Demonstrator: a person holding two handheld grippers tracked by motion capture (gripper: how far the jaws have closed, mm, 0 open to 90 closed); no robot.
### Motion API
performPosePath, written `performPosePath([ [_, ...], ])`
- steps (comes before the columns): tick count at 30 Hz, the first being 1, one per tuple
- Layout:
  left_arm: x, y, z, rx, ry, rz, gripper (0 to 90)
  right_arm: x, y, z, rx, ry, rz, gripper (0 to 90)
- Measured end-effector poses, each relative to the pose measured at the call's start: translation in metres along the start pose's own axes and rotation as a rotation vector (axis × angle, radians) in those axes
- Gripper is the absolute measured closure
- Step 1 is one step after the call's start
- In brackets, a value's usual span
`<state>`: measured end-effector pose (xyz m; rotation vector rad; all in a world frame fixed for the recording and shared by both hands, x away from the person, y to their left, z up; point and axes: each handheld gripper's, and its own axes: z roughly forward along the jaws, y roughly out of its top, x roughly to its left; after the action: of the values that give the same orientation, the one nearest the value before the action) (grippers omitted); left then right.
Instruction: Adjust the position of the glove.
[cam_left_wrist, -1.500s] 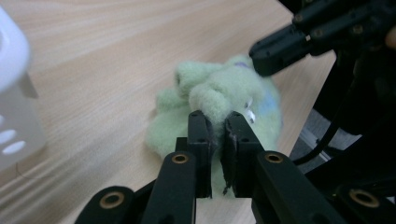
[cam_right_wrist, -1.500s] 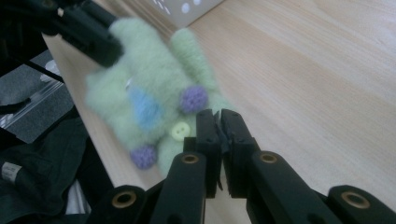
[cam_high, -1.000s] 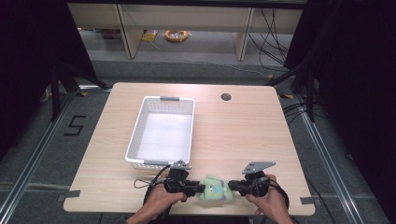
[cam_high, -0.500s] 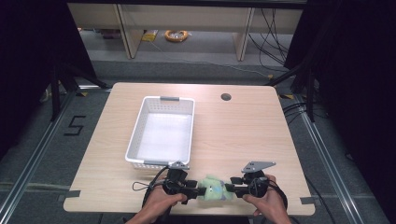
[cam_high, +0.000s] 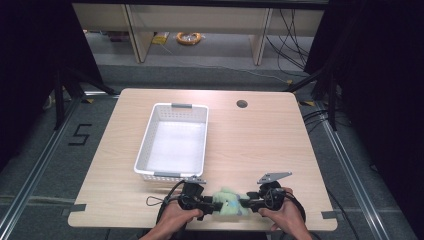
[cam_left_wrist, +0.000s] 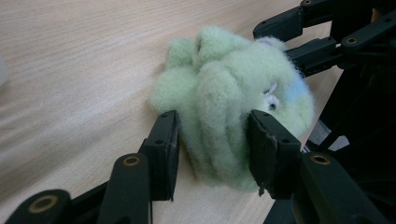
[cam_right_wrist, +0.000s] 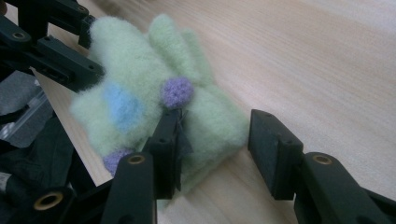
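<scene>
I am working at the near edge of the wooden counter (cam_high: 260, 145), with both of my hands entering from below in the high view. My left hand (cam_high: 172, 220) holds the left gripper (cam_high: 206, 204); my right hand (cam_high: 287, 216) holds the right gripper (cam_high: 248, 204). Between them lies a pale green fluffy soft toy (cam_high: 227, 202), resting on the counter just inside its near edge.

Left gripper view: my jaws stand partly open with the soft toy (cam_left_wrist: 233, 112) between them. Both pads press into the fluff on either side, so I record a grip on the toy's near end. A small stitched eye and a light blue patch show on the toy's right side. The other gripper's black linkage sits at the toy's far side.

Right gripper view: my jaws stand wide apart. The left jaw lies against the toy (cam_right_wrist: 154, 98), just below a round purple knitted spot (cam_right_wrist: 177, 92); the right jaw stands clear of the toy, with bare counter showing between them. No grip is recorded on this side. A blue patch shows on the toy's flank.

A white perforated basket (cam_high: 147, 145) sits on the counter, beyond my left gripper and apart from the toy. A round cable hole (cam_high: 242, 104) lies near the counter's far edge.
</scene>
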<state>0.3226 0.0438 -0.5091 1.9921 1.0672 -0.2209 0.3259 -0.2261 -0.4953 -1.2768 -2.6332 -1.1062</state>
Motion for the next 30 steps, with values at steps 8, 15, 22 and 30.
performPosePath([
  [8, 0.0, 0.0, 0.003, 0.016, 0.002, 0.011, 54.3, -0.004, -0.003, 0.004, 0.002, 0.036, 0.048, 55.7],
  [15, -0.002, 0.0, 0.004, 0.039, 0.025, 0.038, 56.4, -0.007, -0.005, 0.005, -0.01, 0.073, 0.077, 58.3],
  [22, -0.003, -0.002, 0.005, 0.032, 0.009, 0.044, 66.2, -0.012, -0.007, 0.007, -0.02, 0.141, 0.094, 66.4],
  [30, -0.005, -0.003, 0.004, -0.009, -0.011, 0.054, 73.3, -0.012, -0.007, 0.005, -0.04, 0.17, 0.075, 74.3],
])
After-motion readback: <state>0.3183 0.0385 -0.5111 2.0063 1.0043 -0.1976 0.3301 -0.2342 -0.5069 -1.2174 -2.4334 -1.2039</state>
